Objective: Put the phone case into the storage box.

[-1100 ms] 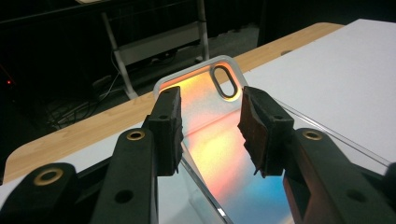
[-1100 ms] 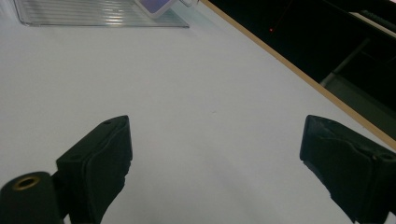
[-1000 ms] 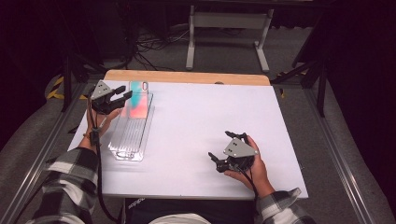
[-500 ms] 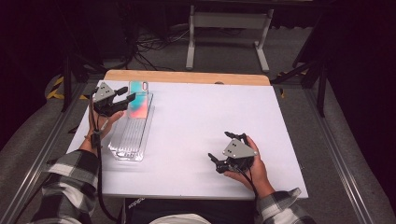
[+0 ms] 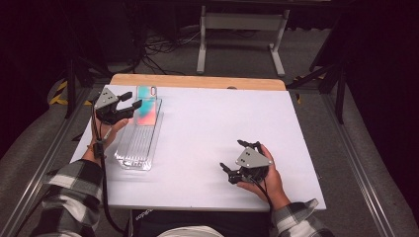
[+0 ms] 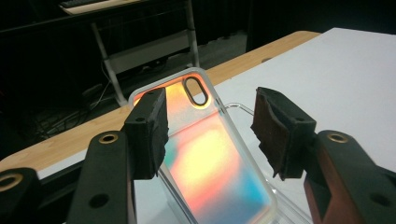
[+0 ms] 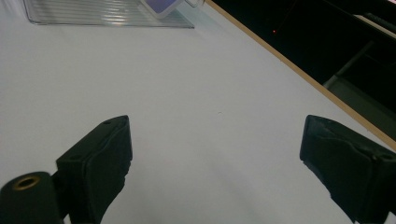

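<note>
Dark lab: white-topped table (image 5: 207,128), floor cables (image 5: 158,49), metal stand (image 5: 237,24).

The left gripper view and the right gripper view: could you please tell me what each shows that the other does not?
Left gripper view: open left tongs framing an iridescent clear-rimmed phone case, its oval camera cutout visible. Right gripper view: open right tongs over bare white tabletop, with the ribbed wall of the clear plastic tray. Both: the table's wooden edge.

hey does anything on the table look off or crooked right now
One thing stands out: the iridescent phone case isn't lying flat. It leans with its camera-cutout end raised, its lower end in the clear plastic tray. The left gripper is open, a jaw on either side of the case. The right gripper rests open on the white table.
</note>
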Demonstrator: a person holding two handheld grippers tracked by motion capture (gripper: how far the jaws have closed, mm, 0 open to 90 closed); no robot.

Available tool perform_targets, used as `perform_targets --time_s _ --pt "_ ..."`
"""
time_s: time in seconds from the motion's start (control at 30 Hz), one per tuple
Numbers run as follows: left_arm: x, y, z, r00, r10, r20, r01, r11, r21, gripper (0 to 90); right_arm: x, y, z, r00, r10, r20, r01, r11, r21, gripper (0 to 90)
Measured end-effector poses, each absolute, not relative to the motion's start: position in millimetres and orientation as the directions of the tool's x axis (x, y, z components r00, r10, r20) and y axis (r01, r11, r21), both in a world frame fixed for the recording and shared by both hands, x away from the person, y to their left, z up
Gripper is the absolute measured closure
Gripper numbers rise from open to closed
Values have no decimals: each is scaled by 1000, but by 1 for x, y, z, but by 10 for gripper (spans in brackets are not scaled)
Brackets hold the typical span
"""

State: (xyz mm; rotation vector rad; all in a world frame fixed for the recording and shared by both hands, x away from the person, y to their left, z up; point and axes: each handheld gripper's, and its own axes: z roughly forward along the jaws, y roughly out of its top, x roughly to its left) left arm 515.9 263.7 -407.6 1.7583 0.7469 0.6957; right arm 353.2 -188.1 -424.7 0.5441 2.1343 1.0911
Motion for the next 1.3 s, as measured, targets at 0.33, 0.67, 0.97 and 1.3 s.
perform_targets --time_s 0.33,0.67,0.97,1.3 --pt "513 263 -407 625 776 89 161 -239 957 286 353 -189 -424 -684 626 -374 60 559 827 100" --pt "513 263 -406 616 783 88 166 -238 957 143 353 -189 -424 -687 622 -376 57 562 825 100" --pt "513 264 -405 606 791 86 164 -230 959 63 353 -189 -424 -685 624 -377 57 561 826 100" --pt "512 264 -404 611 788 73 162 -215 963 19 353 -190 -422 -680 631 -372 52 548 835 90"
